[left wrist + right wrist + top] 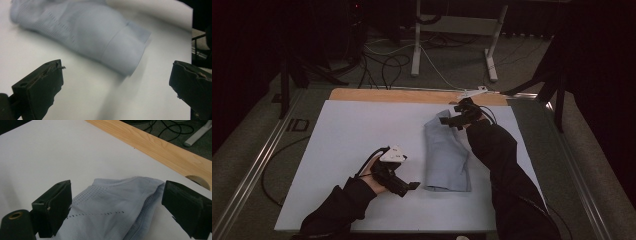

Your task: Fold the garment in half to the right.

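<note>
Folding looks partly done: the pale blue garment lies as a long narrow bundle right of centre on the white sheet covering the table, running from near the far edge back toward the person. It appears doubled lengthwise already, with a banded hem or cuff at the near end, seen in the left gripper view. The right gripper is held over the far end of the cloth, jaws wide apart, with the perforated knit and its folded edge lying between them but not clamped. The left gripper is parked on the sheet just beside the near end, jaws also spread, nothing held, cloth not touched. Judged from this: a first lengthwise fold is in, the bundle is still lumpy and uneven, and at least one crosswise fold plus flattening is left. Wooden table edge is exposed beyond the sheet; nothing else is on the work surface.
</note>
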Demonstrator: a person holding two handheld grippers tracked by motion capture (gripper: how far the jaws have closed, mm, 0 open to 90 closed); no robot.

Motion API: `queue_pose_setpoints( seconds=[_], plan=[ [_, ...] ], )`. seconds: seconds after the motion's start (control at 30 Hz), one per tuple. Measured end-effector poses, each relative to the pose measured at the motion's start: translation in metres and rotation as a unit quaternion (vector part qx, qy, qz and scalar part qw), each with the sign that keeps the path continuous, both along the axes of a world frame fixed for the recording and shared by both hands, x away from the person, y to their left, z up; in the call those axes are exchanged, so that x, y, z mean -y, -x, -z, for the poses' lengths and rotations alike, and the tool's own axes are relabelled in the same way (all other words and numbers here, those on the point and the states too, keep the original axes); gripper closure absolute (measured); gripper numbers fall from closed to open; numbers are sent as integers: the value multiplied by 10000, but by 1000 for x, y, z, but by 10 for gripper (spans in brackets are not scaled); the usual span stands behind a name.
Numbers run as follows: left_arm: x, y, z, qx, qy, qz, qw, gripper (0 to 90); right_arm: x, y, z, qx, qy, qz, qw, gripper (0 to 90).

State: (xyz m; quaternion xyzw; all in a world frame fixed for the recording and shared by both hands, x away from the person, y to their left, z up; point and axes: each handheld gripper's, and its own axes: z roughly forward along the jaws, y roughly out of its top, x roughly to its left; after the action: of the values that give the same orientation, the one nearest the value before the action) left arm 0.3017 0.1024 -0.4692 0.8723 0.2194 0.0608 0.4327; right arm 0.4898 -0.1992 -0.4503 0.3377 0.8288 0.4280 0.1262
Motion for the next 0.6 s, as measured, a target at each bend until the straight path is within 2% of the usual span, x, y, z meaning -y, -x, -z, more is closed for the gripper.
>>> queue_pose_setpoints(
  seconds=[0.03, 0.17, 0.27, 0.4, 0.47, 0.6],
  plan=[
    [-3, 0, 1, 1, 7, -29, 10000, 3, 0, 0, 0, -12, -39, -7, 10000, 94],
    [-22, 3, 4, -10, 83, -119, 9999, 3, -1, -1, 1, -3, 83, -8, 10000, 94],
    [-37, 7, 9, -13, 157, -223, 9996, 3, 0, -2, 3, -32, 17, 4, 10000, 93],
    [-57, 10, 17, 20, 61, -356, 9993, 3, 0, -3, 5, -2, 63, 28, 10000, 94],
    [-67, 13, 21, 79, 37, -449, 9990, 3, 0, -4, 7, -5, 73, 25, 10000, 94],
    [-91, 18, 30, 72, 141, -706, 9974, 3, 2, -5, 11, -56, 33, 120, 9999, 94]
  ],
)
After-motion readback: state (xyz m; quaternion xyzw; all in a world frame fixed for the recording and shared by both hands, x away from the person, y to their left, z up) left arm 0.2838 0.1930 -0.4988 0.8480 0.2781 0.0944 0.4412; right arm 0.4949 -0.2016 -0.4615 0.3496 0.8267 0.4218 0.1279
